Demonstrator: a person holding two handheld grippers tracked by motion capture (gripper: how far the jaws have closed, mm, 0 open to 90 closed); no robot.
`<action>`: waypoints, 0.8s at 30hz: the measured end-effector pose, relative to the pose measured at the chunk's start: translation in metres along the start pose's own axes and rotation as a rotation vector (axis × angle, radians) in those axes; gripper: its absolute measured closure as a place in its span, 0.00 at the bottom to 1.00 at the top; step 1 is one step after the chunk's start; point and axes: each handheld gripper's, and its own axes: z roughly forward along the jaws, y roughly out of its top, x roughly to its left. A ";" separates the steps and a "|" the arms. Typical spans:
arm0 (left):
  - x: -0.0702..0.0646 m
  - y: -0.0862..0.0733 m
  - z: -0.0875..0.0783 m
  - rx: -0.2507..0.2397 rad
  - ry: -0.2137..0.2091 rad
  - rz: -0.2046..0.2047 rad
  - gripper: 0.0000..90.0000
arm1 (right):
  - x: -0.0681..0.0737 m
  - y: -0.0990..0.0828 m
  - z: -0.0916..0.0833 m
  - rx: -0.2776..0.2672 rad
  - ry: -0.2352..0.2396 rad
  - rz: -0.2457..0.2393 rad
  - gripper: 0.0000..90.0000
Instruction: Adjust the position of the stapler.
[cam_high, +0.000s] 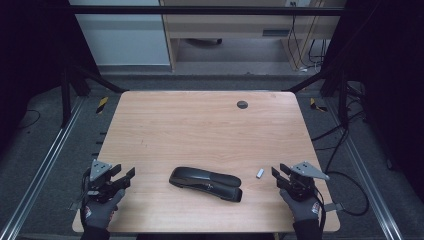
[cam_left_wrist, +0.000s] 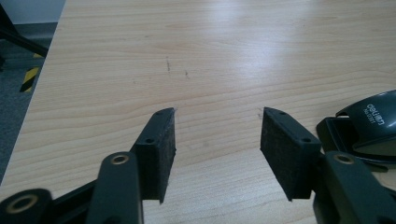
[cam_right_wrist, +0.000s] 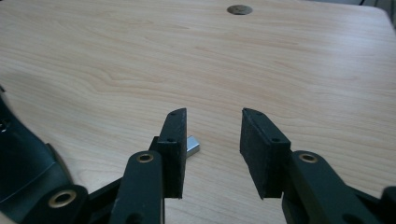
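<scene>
the black stapler (cam_high: 206, 183) lies flat on the wooden surface (cam_high: 200, 125), near its front edge, between the two hands and a little closer to the right one. just beside its right end, apart from it, lies a small silvery strip of staples (cam_high: 259, 173).

the stapler looks like a rigid thing of plastic and metal, moderately heavy for its size, with a glossy rounded top that will likely be slippery under flat pads. its hinged top arm can swing or press down, so a pinch from above and below may fire it or let it pivot. a safer hold, i judge, is across the long body from side to side, near the middle, where the walls are straighter. the staple strip is light, thin and brittle; it could snap or skid away if nudged, so it wants a gentle pinch on its long sides.

the left gripper (cam_high: 121, 178) hovers at the front left of the surface, its fingers (cam_left_wrist: 161, 151) spread wide with bare wood between them, touching nothing; the stapler's end sits off to the right in the left gripper view. the right gripper (cam_high: 278, 174) hovers at the front right, its fingers (cam_right_wrist: 173, 149) moderately apart and empty; the staple strip peeks out just beyond one finger, not between them.
</scene>
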 end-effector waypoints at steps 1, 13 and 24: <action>-0.001 0.000 0.000 -0.002 0.000 0.000 0.53 | 0.000 0.000 0.000 0.000 0.014 0.007 0.70; -0.013 0.007 0.000 -0.019 -0.026 0.058 0.75 | 0.009 0.004 0.001 -0.001 0.053 0.016 0.77; -0.029 0.021 -0.001 -0.033 -0.082 0.086 0.93 | 0.011 0.006 0.002 0.002 0.065 0.020 0.77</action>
